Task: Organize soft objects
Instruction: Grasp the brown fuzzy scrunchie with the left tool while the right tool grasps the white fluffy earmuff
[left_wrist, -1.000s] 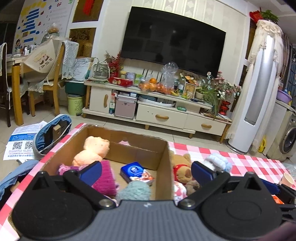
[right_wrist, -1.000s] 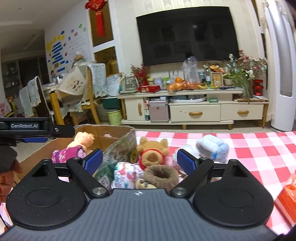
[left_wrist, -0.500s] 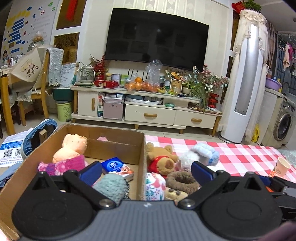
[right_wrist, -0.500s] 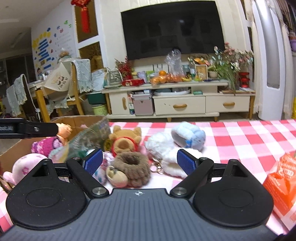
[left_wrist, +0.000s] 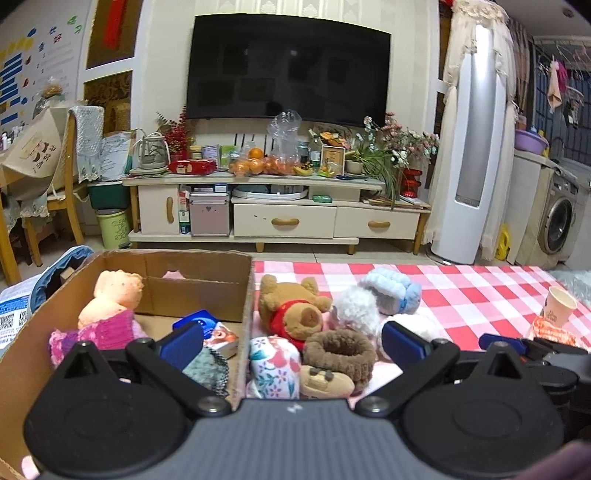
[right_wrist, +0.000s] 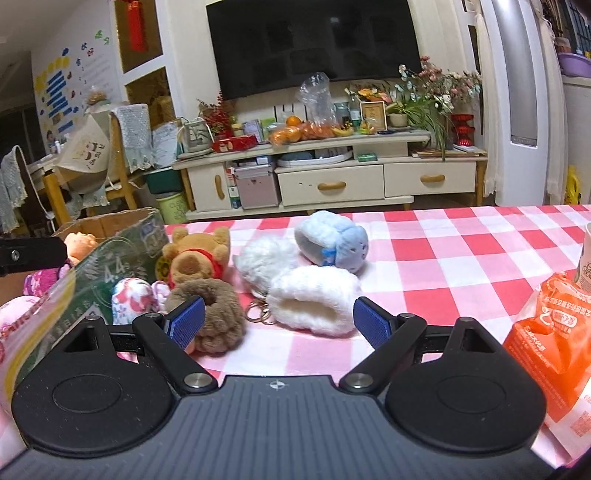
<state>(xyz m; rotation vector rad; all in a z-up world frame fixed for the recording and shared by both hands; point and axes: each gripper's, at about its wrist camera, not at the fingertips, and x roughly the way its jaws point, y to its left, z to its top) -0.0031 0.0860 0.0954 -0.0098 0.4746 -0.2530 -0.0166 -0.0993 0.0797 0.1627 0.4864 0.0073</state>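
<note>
A cardboard box on the left holds an orange plush, a pink knit piece and a grey-green knit piece. On the red checked cloth beside it lie a brown bear in red, a brown fuzzy ring, a floral pouch, white fluffy pieces and a blue fluffy piece. My left gripper is open above the box wall and the ring. My right gripper is open, with the white fluffy piece just ahead.
An orange packet and a paper cup lie at the right of the table. A blue tin is in the box. A TV cabinet, chair and tall white air conditioner stand beyond.
Both grippers have swung to the right, away from the box and toward the toys on the cloth. Both stay open and empty.
</note>
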